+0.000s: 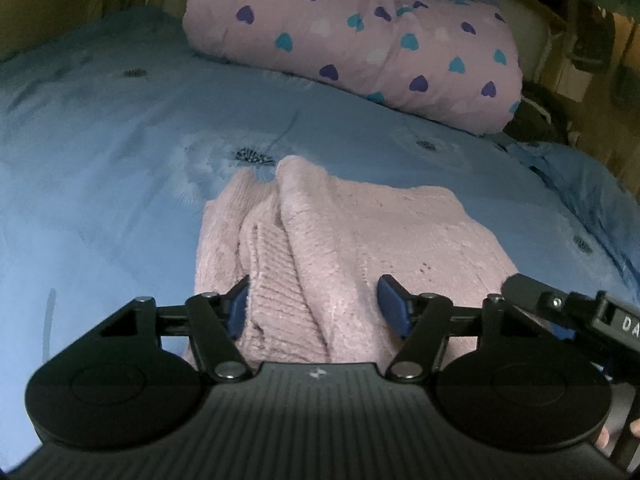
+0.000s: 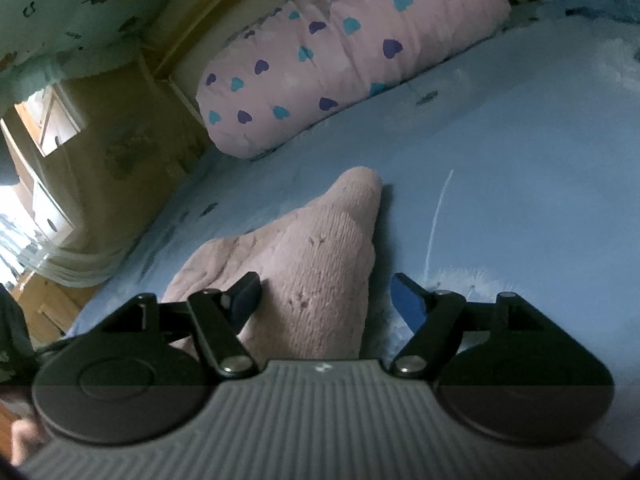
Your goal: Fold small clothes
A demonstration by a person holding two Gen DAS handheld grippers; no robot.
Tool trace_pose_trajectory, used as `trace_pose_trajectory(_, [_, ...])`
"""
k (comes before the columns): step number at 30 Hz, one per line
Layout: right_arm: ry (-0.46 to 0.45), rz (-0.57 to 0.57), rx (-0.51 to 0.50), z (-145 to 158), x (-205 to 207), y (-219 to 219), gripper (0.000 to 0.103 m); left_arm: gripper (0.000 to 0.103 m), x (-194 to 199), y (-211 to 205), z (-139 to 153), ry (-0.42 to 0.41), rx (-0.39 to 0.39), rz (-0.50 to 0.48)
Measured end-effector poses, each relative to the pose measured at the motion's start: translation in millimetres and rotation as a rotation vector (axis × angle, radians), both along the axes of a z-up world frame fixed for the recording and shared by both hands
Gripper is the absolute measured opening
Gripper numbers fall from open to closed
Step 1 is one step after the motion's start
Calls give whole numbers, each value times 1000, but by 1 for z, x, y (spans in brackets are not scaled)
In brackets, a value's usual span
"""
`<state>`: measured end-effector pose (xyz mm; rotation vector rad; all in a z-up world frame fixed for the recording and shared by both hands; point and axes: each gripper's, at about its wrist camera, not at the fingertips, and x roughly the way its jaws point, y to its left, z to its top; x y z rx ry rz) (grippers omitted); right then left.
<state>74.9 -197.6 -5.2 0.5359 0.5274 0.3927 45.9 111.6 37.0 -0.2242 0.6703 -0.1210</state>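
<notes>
A blue bedsheet [image 1: 100, 168] printed with pale dandelion heads is seen spread across the whole bed in both wrist views. One pink quilt [image 1: 360, 40], rolled into a bolster and dotted with teal, purple and white hearts, is laid along the far side of the sheet. One garment is counted: a small pink knitted sweater [image 1: 360, 240], spread on the sheet nearer than the quilt and well apart from it. Its fabric is fuzzy, with a ribbed band showing at the near left and a thick fold raised along its middle; a rounded corner is pushed up at its far edge. In the right wrist view the same sweater [image 2: 320, 264] is seen as a tapering ridge with a few small darker flecks in the knit.

Two tools are counted. The left gripper [image 1: 316, 300] is held over the sweater's near edge with its jaws spread wide; fabric lies between the blue pads, but no pinch can be made out. The right gripper [image 2: 326, 300] is likewise held wide apart astride the ridge, its pads not pressed on the knit. Part of the right gripper [image 1: 568, 308] is caught at the edge of the left wrist view.
</notes>
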Motion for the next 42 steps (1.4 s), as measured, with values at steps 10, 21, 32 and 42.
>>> trace_pose_trajectory(10, [-22,-9,-12,-2,0,1,75,31,-1,-12,3,-99,16,16])
trace_pose_trajectory(21, [-56,1,8,1,-5,0,75,32,-2,14,18,-99,96,112])
trace_pose_trajectory(32, [-71,18,-32,3,-6,5,75,60,-1,27,22,-82,86,126])
trace_pose_trajectory(42, [-79,-44,13,5,-9,-6,75,19,60,28,23,-39,13,122])
